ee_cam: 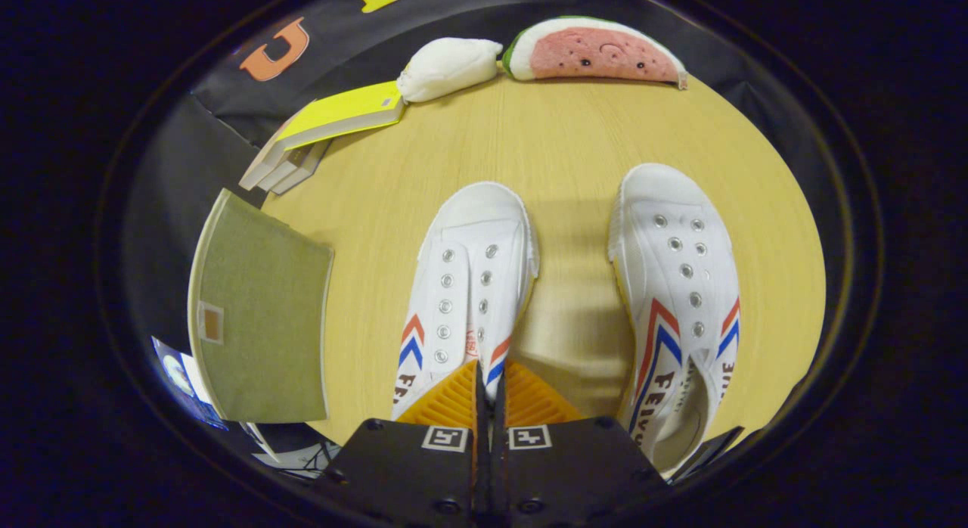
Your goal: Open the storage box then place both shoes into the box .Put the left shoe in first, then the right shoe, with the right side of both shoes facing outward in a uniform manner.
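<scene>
Two white canvas shoes with red and blue chevrons lie on the wooden table (pixel 575 142), toes pointing away from me. The left-hand shoe (pixel 473 278) runs back under my fingers. My gripper (pixel 490 388) is closed to a thin gap over its rear part, and the shoe's striped side wall appears pinched between the fingers. The other shoe (pixel 681 286) lies to the right of the fingers, apart from them. An olive fabric storage box (pixel 257 324) with a small tag stands at the table's left edge, one flat panel facing me. Whether it is open cannot be made out.
A stack of books with a yellow cover (pixel 325 131) lies at the far left of the table. Beyond the shoes, near the back edge, rest a white plush (pixel 446 66) and a watermelon-slice plush (pixel 594 51). Bare wood separates the two shoes.
</scene>
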Available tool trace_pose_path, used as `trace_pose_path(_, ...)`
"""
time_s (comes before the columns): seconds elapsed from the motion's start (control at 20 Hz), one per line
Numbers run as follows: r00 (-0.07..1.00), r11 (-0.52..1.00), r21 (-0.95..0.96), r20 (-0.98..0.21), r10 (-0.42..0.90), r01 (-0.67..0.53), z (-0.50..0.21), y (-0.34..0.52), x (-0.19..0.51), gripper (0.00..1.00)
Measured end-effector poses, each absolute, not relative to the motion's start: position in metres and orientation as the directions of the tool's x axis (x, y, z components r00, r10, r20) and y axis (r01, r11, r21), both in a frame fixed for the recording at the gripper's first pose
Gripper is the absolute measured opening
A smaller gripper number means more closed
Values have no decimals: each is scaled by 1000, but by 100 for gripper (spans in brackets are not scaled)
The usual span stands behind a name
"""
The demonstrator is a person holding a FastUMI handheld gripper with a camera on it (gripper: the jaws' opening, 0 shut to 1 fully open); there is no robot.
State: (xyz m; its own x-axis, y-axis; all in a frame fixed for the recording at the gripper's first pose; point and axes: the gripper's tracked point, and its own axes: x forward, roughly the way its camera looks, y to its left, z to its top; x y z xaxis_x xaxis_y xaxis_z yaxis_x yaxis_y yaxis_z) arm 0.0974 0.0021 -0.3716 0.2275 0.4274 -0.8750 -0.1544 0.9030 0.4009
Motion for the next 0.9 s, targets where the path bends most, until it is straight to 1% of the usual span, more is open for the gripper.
trace_pose_path(0.25, 259, 879, 465, -840, 476, -105, -326, 14, 73, 6)
trace_pose_path(0.45, 347, 862, 498, -796, 497, -92, -261, 26, 56, 6)
trace_pose_path(0.7, 460, 852, 502, -727, 510, -149, -168, 71, 38, 6)
trace_pose_path(0.8, 481, 838, 516, -697, 531, -178, -138, 102, 27, 6)
trace_pose_path(0.9, 477, 810, 552, -668, 571, -197, -113, 139, 13, 5)
